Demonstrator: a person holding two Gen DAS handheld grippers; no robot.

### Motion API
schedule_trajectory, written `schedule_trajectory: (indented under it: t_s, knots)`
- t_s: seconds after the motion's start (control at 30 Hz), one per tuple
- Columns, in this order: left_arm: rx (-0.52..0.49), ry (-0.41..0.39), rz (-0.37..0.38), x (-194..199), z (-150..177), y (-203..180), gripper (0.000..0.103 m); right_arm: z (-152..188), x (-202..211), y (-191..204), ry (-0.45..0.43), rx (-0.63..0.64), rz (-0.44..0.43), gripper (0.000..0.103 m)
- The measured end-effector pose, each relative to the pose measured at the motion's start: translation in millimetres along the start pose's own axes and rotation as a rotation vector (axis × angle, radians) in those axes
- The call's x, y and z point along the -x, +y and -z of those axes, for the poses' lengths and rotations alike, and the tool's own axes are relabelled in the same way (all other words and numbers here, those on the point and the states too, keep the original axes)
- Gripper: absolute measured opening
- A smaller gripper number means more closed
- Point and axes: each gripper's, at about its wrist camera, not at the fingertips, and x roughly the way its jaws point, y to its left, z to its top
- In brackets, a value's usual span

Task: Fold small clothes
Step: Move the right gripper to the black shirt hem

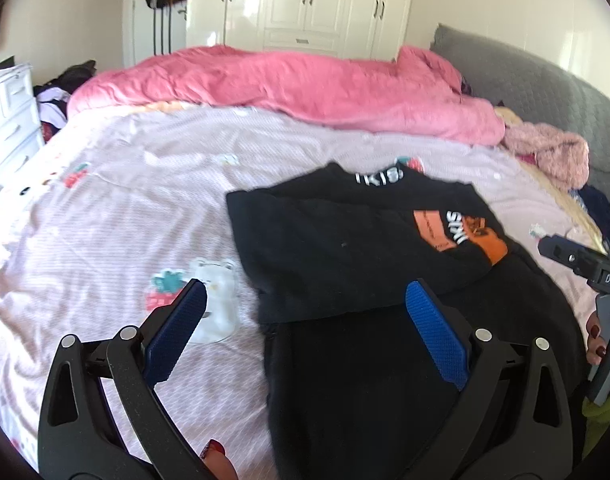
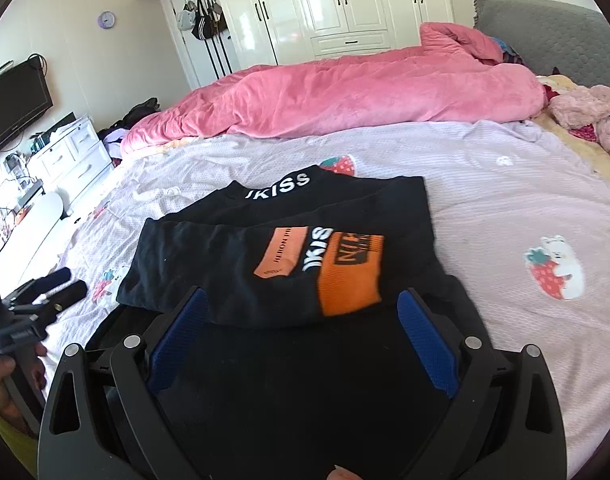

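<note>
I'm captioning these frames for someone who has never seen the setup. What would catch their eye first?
The black garment with its orange patch and white lettering lies partly folded on the pale printed bedsheet, right in front of both grippers. Behind it a bright pink duvet is heaped along the far side of the bed. Near the camera, the right gripper stands open over the cloth, its blue-padded fingers holding nothing.

garment (image 2: 265, 264): black, orange patches, white lettering; sheet (image 2: 485, 208): pale pink, strawberry print; duvet (image 2: 345, 96): pink
</note>
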Motion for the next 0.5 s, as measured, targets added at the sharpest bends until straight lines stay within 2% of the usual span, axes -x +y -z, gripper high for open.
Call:
schedule_trajectory:
  t_s: [0.17, 0.37, 0.5]
  knots:
    - [0.073, -0.026, -0.015, 29.3, 15.5, 17.3, 0.094, 7.4, 27.6, -16.1, -0.027, -0.006, 0.013, 0.095]
    - [0.144, 0.014, -0.045, 46.8, 48.4, 33.3, 0.094, 20.7, 44.6, -28.4, -0.018, -0.002, 0.033, 0.095]
    - [0.192, 0.04, -0.013, 56.9, 66.0, 34.9, 0.094, 32.9, 56.8, -38.5, -0.003, -0.007, 0.036, 0.095]
